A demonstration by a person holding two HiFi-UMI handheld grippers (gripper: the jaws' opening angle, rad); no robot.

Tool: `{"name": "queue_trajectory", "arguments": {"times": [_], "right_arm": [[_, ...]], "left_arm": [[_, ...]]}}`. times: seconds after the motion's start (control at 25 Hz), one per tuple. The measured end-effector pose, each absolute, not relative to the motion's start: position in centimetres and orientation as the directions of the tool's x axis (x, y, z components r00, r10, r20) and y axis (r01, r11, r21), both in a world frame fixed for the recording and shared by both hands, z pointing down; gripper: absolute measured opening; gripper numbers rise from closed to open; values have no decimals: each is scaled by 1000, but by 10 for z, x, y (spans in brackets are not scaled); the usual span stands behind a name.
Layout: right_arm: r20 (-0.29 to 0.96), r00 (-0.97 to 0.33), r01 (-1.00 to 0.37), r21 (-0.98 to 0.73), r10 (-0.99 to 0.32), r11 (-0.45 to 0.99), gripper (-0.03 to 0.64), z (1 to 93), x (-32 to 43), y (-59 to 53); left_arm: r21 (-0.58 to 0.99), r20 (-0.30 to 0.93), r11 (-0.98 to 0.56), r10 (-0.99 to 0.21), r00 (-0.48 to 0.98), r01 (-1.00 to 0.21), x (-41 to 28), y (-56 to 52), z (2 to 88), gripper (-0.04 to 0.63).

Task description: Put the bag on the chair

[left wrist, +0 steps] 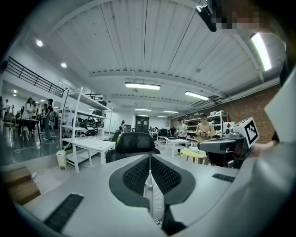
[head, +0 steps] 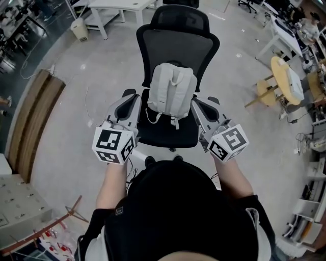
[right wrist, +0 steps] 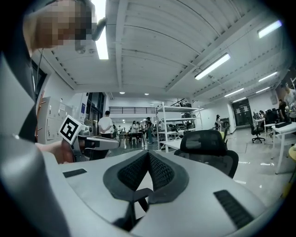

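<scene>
On the seat of the black mesh chair sits the pale grey bag, upright, its back leaning on the backrest, straps hanging twd the seat's front edge. We stand right in front of the chair w/ a gripper on each side of it. Our left gripper is at the seat's left edge, near the bag's lower left corner but apart from it. Our right gripper mirrors it on the right, also clear of the bag. Both point away from us, approx. level. Jaws on both are closed tight, pad to pad, w/ nothing clamped btw them. Beyond the chair are a white table and a small bin.
</scene>
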State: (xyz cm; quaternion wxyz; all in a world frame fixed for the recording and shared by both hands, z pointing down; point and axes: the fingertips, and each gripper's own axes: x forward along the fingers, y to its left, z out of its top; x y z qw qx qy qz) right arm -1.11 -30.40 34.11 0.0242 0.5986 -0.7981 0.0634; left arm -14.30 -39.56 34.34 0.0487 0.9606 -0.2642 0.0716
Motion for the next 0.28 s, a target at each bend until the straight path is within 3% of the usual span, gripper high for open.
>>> {"name": "queue_trajectory", "arguments": {"times": [0.12,0.28], "right_arm": [[137,-302,-953,-38,-943,299,28,345,-19,-309],[77,-279,-958,-96,-957,272,28,343,-20,-312]], "left_arm": [[54,174,-861,-490,854,-505,-145,-393,347,25],[54,184,-860,-492,851,-508,-157,-395,355,25]]}}
